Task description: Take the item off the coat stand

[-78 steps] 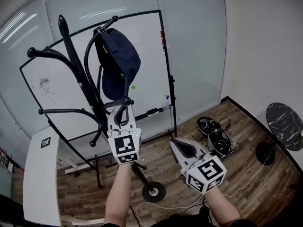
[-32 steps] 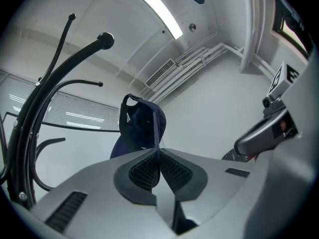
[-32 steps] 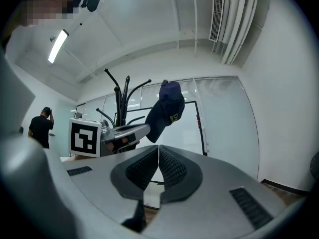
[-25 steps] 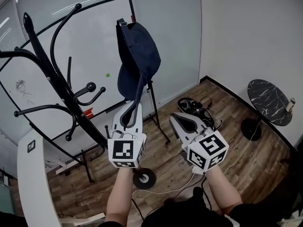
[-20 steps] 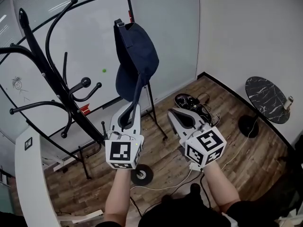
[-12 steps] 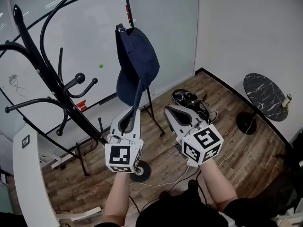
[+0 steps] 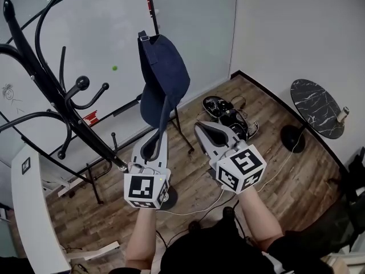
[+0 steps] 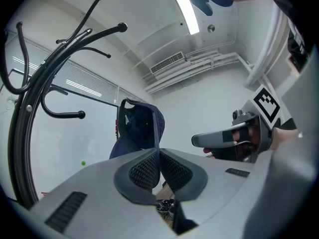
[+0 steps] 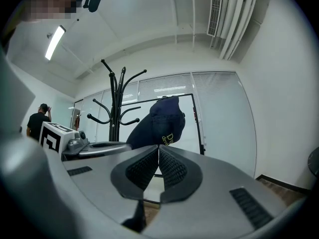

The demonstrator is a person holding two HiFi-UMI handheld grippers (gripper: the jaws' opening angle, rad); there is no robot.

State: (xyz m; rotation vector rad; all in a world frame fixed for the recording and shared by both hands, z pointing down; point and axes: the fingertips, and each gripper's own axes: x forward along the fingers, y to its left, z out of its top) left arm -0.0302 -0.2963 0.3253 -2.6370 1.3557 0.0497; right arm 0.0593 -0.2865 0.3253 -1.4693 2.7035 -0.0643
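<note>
One navy cap, yellow lettering half-legible, sits pinched in left gripper.

1. Navy cap had yellow lettering, a big "D" over a smaller line starting "dev", rest wasn't legible.
2. Whiteboard just had a stick-figure doodle, no words.
3. Square black-and-white marker tag sat on the white tabletop, no letters.

cap: matt navy cloth | coat stand: glossy black metal
</note>
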